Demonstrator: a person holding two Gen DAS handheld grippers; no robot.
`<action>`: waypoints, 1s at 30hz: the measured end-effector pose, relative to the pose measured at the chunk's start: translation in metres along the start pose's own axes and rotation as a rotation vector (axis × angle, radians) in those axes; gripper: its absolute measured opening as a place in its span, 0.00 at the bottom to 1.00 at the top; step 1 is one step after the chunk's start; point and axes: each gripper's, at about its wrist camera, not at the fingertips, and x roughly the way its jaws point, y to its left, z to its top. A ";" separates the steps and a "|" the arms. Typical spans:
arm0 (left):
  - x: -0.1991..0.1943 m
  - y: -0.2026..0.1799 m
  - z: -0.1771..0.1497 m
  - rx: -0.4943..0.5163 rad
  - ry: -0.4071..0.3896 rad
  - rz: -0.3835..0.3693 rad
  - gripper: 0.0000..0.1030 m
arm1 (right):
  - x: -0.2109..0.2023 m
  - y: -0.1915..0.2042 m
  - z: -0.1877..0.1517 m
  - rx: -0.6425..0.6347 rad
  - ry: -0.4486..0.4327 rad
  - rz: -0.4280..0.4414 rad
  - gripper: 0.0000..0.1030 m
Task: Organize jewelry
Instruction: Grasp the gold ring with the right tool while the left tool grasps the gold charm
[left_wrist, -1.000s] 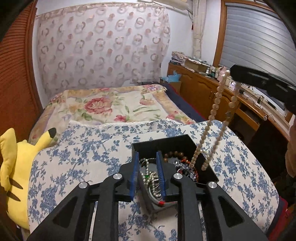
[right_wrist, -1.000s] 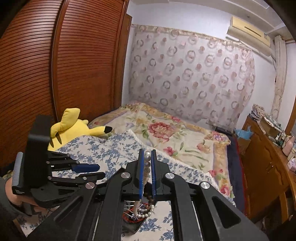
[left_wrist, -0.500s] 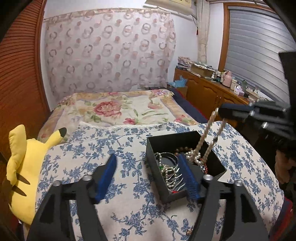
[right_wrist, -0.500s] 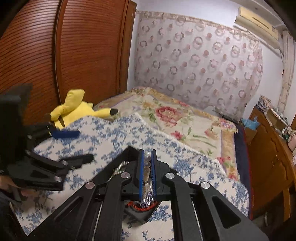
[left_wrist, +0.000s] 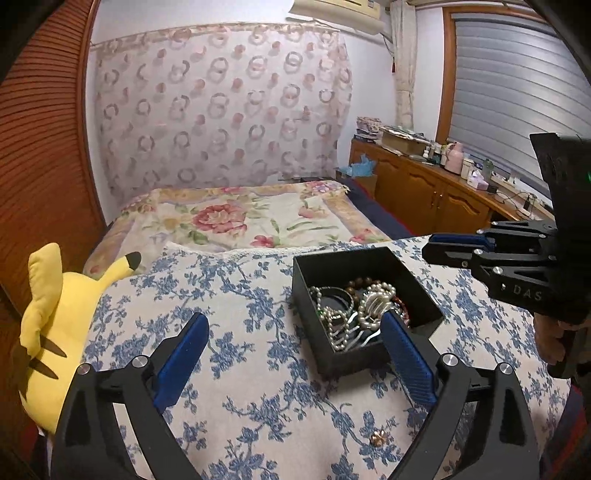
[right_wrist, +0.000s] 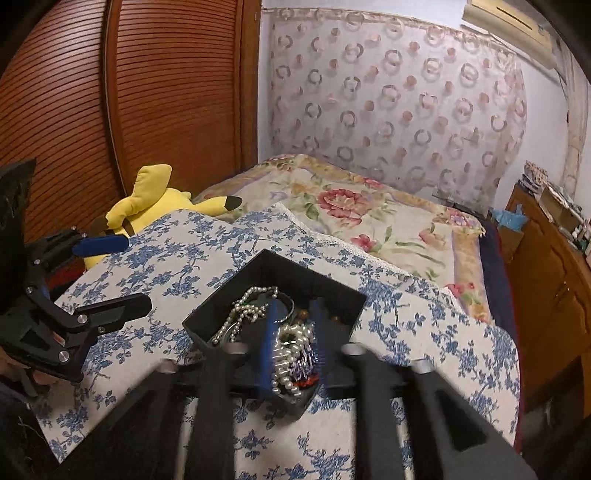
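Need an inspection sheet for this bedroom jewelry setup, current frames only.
Surface: blue-floral cloth.
Job's things: black box holding pearl necklace and bracelets; small gold piece loose on the cloth.
Clutter: yellow plush at the cloth's edge.
Grippers: left claw wide open, empty; right claw blurred, jaws apart over the box.
Cables: cords on sideboard.
Surroundings: floral bed, slatted wardrobe.
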 end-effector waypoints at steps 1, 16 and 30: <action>-0.001 -0.001 -0.002 0.000 0.000 -0.001 0.88 | -0.003 -0.001 -0.002 0.003 -0.004 0.003 0.34; -0.021 -0.023 -0.054 0.010 0.056 -0.052 0.89 | -0.045 0.027 -0.123 0.010 0.109 0.083 0.34; 0.007 -0.047 -0.084 0.101 0.230 -0.104 0.73 | -0.034 0.038 -0.159 -0.030 0.205 0.080 0.33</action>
